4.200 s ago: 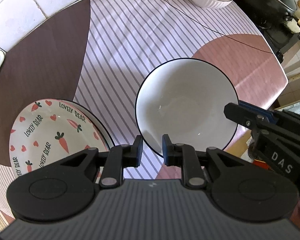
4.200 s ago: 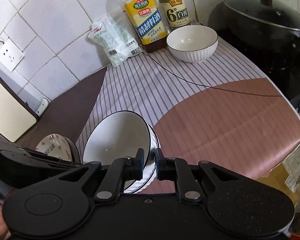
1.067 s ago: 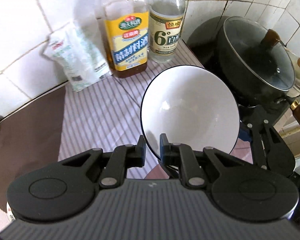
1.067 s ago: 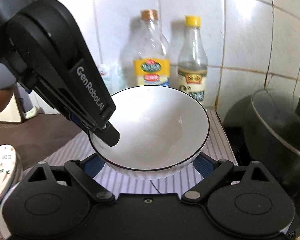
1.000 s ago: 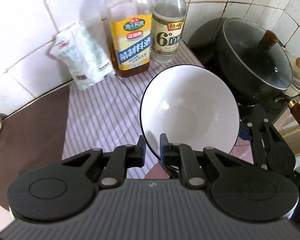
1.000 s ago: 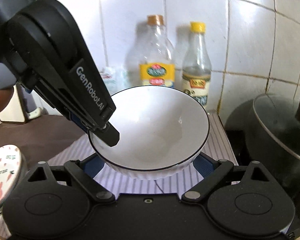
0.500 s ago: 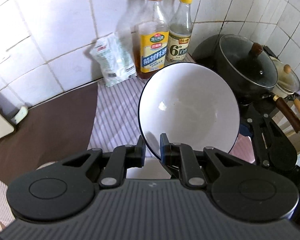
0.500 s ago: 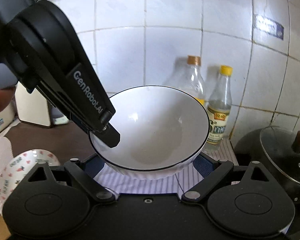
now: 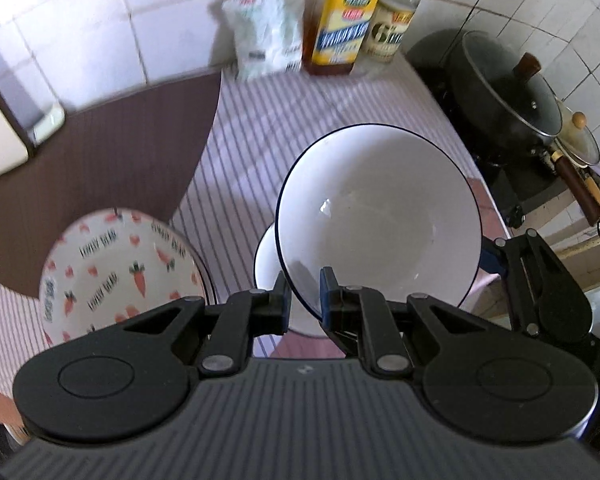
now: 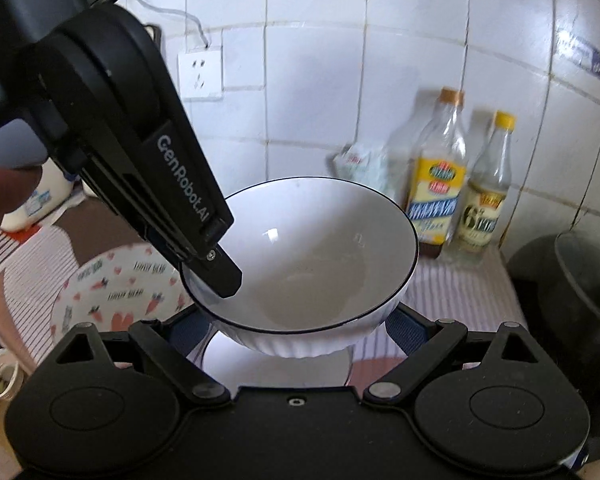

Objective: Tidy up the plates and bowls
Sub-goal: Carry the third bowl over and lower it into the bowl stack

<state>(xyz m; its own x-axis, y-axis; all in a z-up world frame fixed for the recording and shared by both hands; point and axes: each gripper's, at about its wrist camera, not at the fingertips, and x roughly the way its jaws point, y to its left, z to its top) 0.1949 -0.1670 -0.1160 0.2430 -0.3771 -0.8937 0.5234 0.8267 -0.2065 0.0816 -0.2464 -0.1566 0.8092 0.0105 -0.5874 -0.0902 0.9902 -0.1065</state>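
Your left gripper (image 9: 304, 292) pinches the near rim of the white bowl (image 9: 380, 216), lifted above a second bowl (image 9: 266, 258). Your right gripper (image 10: 300, 320) spreads wide, cradling it. The carrot plate (image 9: 116, 272) lies left; bottles (image 9: 340, 28) stand far.

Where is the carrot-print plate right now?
In the left wrist view the white carrot-print plate sits lower left on the striped tablecloth, beside the second white bowl under the held black-rimmed white bowl.
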